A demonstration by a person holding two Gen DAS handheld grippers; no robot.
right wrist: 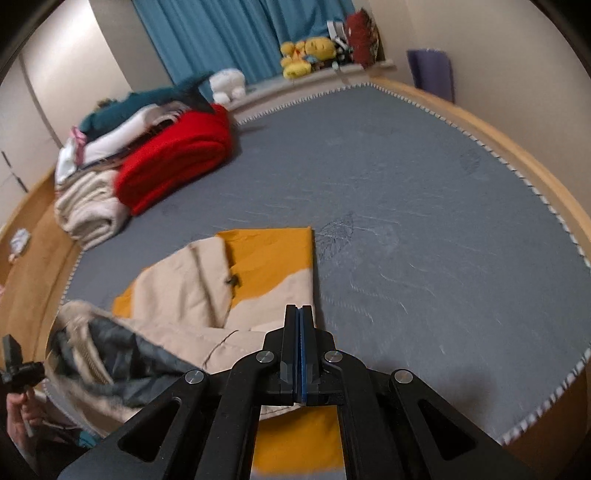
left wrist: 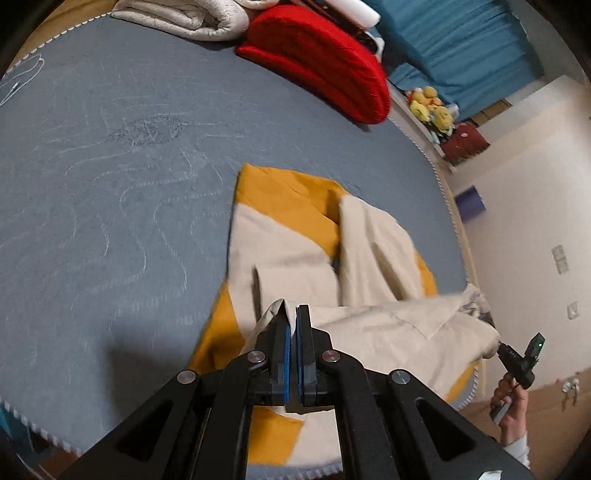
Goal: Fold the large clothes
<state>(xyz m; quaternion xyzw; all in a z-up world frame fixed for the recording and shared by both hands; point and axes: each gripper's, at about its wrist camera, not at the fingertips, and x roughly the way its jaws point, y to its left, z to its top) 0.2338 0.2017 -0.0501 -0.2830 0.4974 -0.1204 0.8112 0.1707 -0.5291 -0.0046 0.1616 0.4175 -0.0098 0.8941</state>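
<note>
A cream and mustard-yellow jacket (left wrist: pixel 295 236) lies partly folded on the grey mattress (left wrist: pixel 110 166), near its front edge. My left gripper (left wrist: pixel 292 314) is shut on a cream edge of the jacket and holds it lifted. In the right wrist view the same jacket (right wrist: pixel 266 258) shows, with its dark grey lining (right wrist: pixel 122 354) exposed at the lower left. My right gripper (right wrist: pixel 300 314) is shut on a cream edge of the jacket, low over the mattress (right wrist: pixel 424 203). The right gripper also shows in the left wrist view (left wrist: pixel 517 358), held in a hand beyond the jacket.
A folded red blanket (left wrist: pixel 321 62) and a cream blanket (left wrist: pixel 192 18) lie at the far side of the mattress, under more stacked clothes (right wrist: pixel 129 122). Plush toys (right wrist: pixel 306 51) sit on a ledge below blue curtains (right wrist: pixel 221 33). The wooden bed frame (right wrist: pixel 517 147) rims the mattress.
</note>
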